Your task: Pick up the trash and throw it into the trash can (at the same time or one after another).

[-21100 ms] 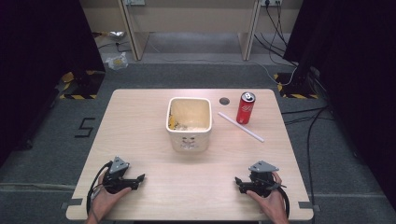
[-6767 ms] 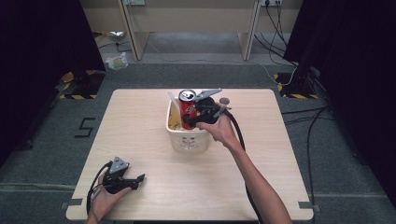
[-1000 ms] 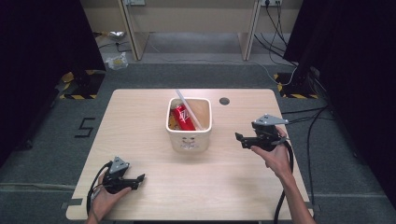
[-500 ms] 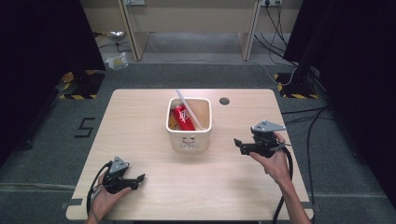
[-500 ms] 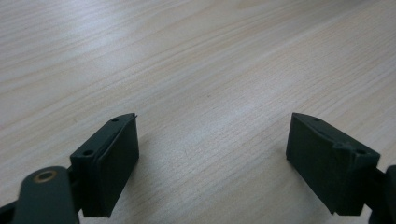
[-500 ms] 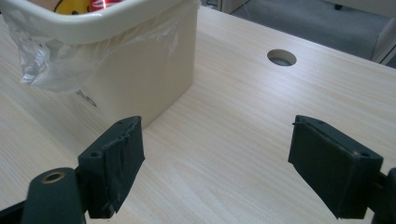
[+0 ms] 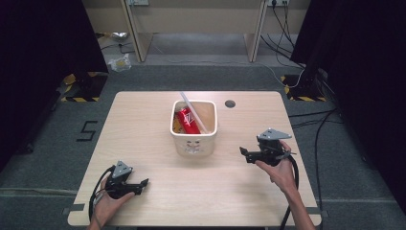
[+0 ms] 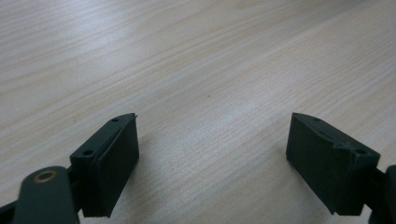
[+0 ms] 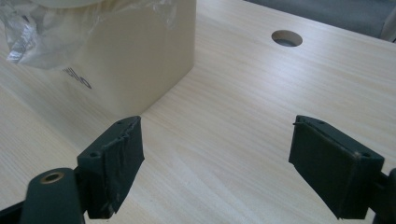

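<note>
Both grippers being held wide open, empty: left gripper [image 7: 125, 183], right gripper [image 7: 261, 152]. Red soda can [image 7: 187, 120] lying tilted inside cream bin [image 7: 193, 142] beside white straw [image 7: 192, 109]. Can judged light, thin-walled, slippery, dentable; being best gripped gently across mid-body.

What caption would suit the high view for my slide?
Red can and white straw sit in the cream bin; the right tool and left tool are open, holding nothing.

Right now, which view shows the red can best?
The high view: the red can leans inside the bin, beside the white straw. The right gripper view shows the bin's outer wall; the left gripper view, bare table.
</note>
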`<act>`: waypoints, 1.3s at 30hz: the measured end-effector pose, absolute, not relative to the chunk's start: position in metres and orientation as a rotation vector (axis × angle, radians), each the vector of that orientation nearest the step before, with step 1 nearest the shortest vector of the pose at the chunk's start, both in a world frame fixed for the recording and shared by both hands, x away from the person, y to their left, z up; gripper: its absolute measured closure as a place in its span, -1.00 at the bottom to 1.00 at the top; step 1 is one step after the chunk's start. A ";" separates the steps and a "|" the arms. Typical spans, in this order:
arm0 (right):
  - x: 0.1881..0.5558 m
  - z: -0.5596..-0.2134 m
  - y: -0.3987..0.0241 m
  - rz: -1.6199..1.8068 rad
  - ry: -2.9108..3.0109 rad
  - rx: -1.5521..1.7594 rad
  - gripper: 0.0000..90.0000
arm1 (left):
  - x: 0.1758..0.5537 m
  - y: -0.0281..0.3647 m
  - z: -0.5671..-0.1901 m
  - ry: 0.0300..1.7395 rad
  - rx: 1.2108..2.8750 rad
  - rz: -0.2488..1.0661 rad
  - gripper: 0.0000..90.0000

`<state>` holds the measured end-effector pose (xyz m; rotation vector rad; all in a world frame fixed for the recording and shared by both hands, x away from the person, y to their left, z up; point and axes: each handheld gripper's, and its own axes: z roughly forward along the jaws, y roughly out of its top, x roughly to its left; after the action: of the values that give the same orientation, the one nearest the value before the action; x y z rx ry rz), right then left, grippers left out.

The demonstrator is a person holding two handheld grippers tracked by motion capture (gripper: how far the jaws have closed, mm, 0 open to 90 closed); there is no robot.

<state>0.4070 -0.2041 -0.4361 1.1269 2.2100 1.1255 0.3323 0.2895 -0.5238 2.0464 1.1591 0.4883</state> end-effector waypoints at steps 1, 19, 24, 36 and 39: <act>0.407 -0.438 -0.204 1.124 2.212 1.129 -0.61 | 0.332 0.289 -0.524 1.159 2.046 0.488 -0.64; 0.401 -0.455 -0.207 1.122 2.218 1.168 -0.61 | 0.332 0.289 -0.524 1.159 2.047 0.488 -0.64; 0.398 -0.457 -0.208 1.126 2.212 1.168 -0.61 | 0.332 0.289 -0.524 1.160 2.047 0.489 -0.64; 0.386 -0.464 -0.210 1.127 2.217 1.156 -0.61 | 0.332 0.289 -0.524 1.159 2.047 0.488 -0.64; 0.383 -0.466 -0.210 1.123 2.221 1.159 -0.61 | 0.332 0.289 -0.524 1.159 2.047 0.488 -0.64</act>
<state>0.3828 -0.2101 -0.4665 1.1593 2.2208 1.1233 0.3323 0.2895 -0.5238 2.0469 1.1586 0.4883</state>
